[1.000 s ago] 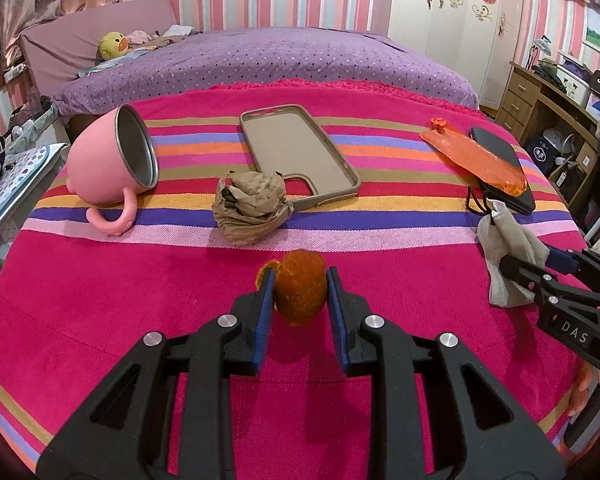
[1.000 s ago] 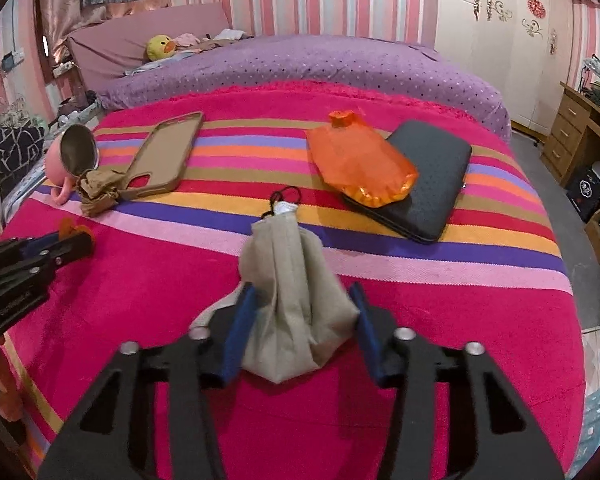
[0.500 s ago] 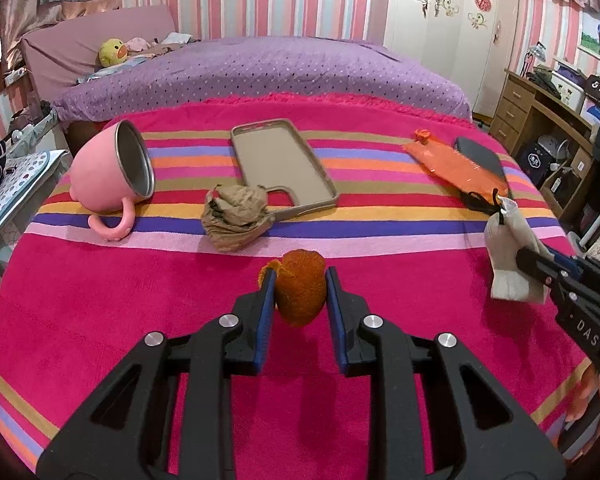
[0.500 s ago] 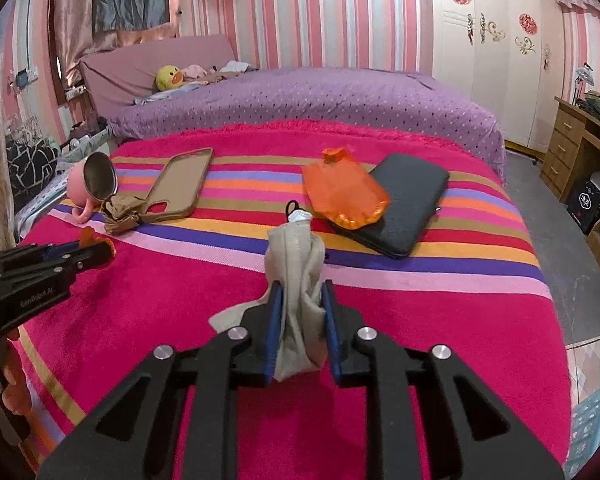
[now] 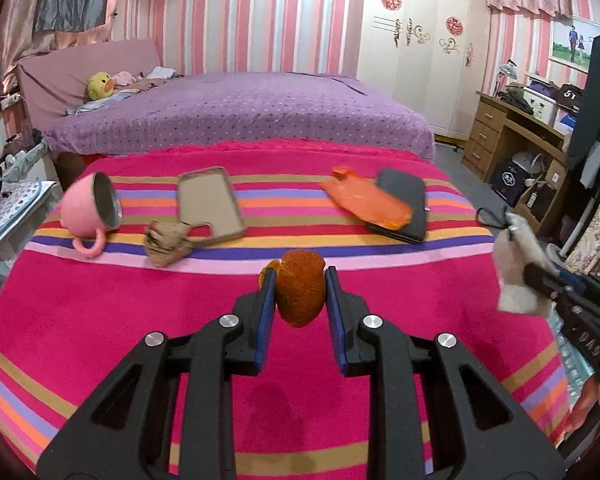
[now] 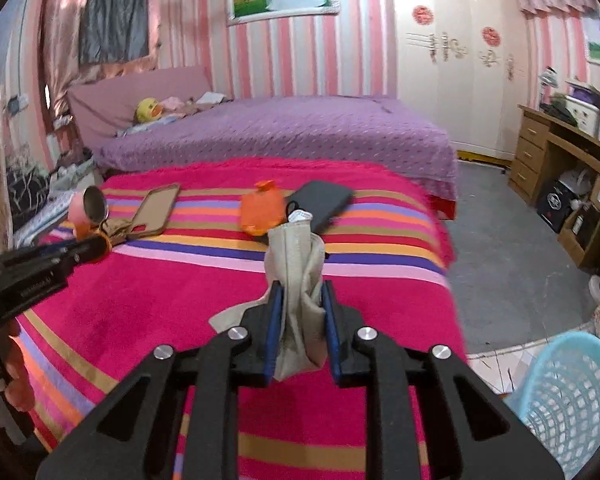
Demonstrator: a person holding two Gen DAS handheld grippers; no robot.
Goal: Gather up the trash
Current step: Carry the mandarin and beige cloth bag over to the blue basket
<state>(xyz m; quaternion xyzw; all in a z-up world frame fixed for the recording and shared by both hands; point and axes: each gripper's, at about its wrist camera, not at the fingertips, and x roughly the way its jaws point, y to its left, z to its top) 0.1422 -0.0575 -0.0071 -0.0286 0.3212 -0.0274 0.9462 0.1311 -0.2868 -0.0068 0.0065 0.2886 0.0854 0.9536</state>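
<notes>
orange peel (image 5: 300,294) between left tool (image 5: 300,300) pads

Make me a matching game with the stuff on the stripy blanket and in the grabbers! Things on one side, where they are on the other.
Things:
1. orange peel
2. beige face mask
3. pink mug
4. orange bag

Places:
A. lying on its side
B. in the right gripper
C. resting on the black case
D. in the left gripper

Pairs: 1-D, 2-B, 3-A, 4-C
</notes>
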